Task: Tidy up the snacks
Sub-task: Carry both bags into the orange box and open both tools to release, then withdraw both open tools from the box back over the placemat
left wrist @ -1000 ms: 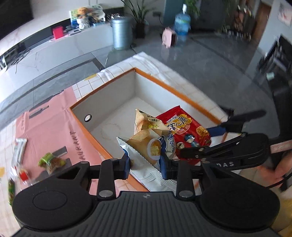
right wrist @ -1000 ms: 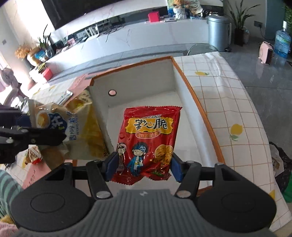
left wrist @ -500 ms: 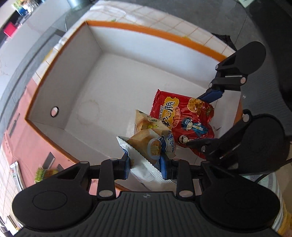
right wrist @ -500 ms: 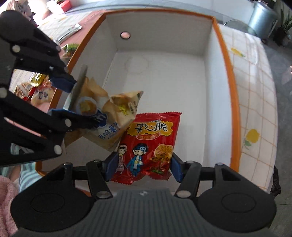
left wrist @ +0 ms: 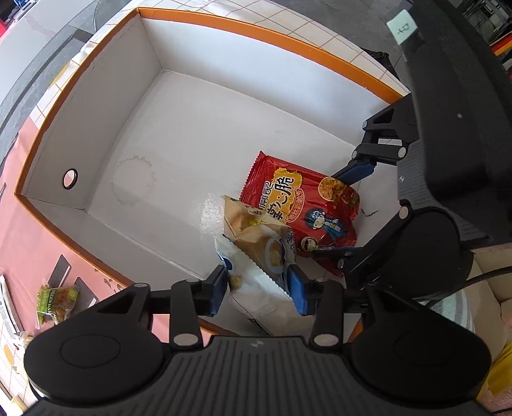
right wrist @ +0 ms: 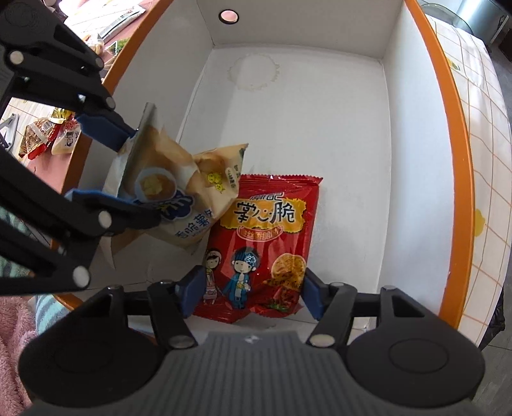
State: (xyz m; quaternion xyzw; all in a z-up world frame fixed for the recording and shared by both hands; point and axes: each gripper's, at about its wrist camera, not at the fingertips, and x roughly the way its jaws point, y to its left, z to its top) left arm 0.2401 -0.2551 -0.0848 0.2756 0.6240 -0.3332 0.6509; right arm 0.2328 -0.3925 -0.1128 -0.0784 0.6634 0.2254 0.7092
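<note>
Closest in, the right gripper has its jaws clamped on the red packet, low in the orange-rimmed box. Beside it, the left gripper grips the tan chip bag. Best let both go flat, side by side, not overlapping.

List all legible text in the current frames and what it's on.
"掌心脆": red snack bag, held by the right gripper.
"香脆薯": tan chip bag, held by the left gripper; its last character is cut off.
"GREEN": green packet outside the box; the rest is blurred.
Handwritten tag: illegible.
</note>
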